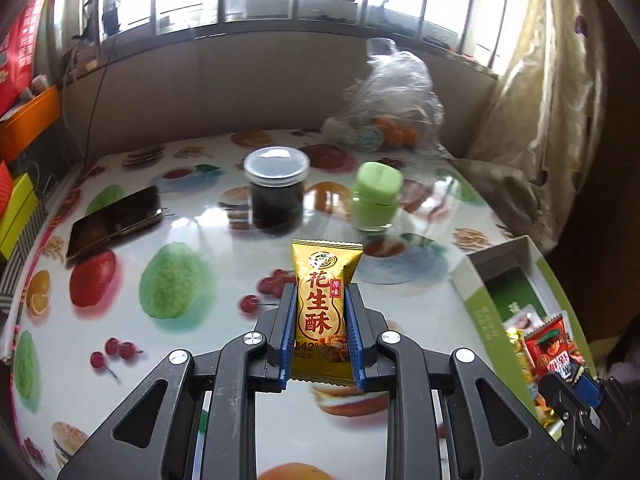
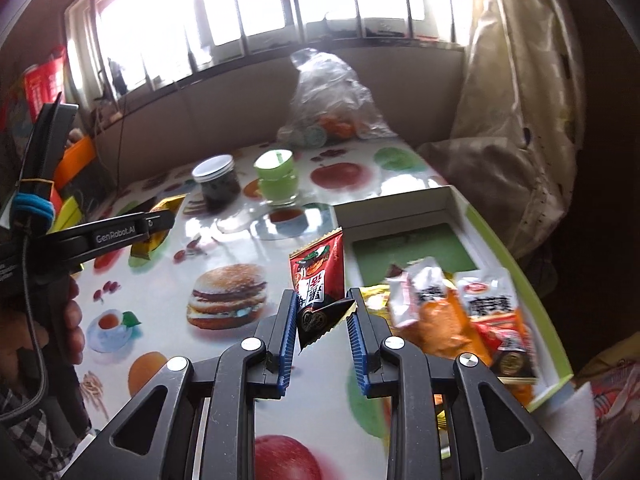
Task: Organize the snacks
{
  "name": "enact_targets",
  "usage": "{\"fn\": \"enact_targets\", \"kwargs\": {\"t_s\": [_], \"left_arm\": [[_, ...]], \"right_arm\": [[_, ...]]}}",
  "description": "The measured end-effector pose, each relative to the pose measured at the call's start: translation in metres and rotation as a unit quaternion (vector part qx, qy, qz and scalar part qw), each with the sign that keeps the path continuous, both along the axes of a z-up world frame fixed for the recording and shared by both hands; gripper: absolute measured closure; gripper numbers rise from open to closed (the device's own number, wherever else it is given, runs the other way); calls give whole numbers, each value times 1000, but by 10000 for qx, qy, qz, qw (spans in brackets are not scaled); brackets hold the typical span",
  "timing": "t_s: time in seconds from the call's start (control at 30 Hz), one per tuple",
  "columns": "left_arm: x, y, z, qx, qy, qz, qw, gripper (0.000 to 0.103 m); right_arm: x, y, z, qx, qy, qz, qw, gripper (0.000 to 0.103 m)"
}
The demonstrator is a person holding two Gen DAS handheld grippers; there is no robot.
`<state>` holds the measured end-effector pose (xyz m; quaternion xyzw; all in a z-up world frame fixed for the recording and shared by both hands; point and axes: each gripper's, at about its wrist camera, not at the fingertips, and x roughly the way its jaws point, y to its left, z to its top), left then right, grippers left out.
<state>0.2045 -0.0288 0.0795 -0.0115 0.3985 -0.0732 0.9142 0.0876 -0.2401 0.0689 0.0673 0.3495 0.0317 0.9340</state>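
I find open tabletop [image 1: 224,220] across the middle and left of the left wrist view. It is bounded at the upper centre by a dark lidded jar [image 1: 276,190] and a green lidded cup [image 1: 376,196], and at the left by a phone [image 1: 114,222] lying flat. A clear plastic bag [image 1: 394,96] sits at the far edge beneath the window. The green-rimmed box [image 1: 486,312] closes off the right side. In the right wrist view its near left corner lies just right of my right gripper, and it already holds several snack packets [image 2: 452,312].

My left gripper [image 1: 322,328] is clamped on the yellow snack packet [image 1: 324,300], blue pads pressing both long sides. The packet is gold with red characters and a peanut picture. It sits in the lower centre of the frame, clear of the tabletop, with its long axis running along the fingers and its crimped end pointing toward the jar.

My right gripper [image 2: 322,318] grips the red snack packet [image 2: 318,280] at its dark, folded lower end. The packet is red with a printed figure. It stands centre frame just left of the box, with its long axis running up the frame, tilted slightly right.
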Motion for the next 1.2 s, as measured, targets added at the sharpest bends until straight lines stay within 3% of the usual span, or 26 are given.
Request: {"fn": "enact_targets", "kwargs": {"t_s": [0.43,0.9,1.2], "left_arm": [[-14,-60,6,-5,-36,-543,9985,79],[-26,-135,-16,-347,449,-1534,9865,79],[-31,-158,-28,-386,667,-1734,9818,79]], "right_arm": [[-19,-45,-2,28,-12,-475,9989,80],[-30,-88,-21,-108,230,-965,9950,80],[-28,-100,-23,-176,232,-1056,9940,80]]}}
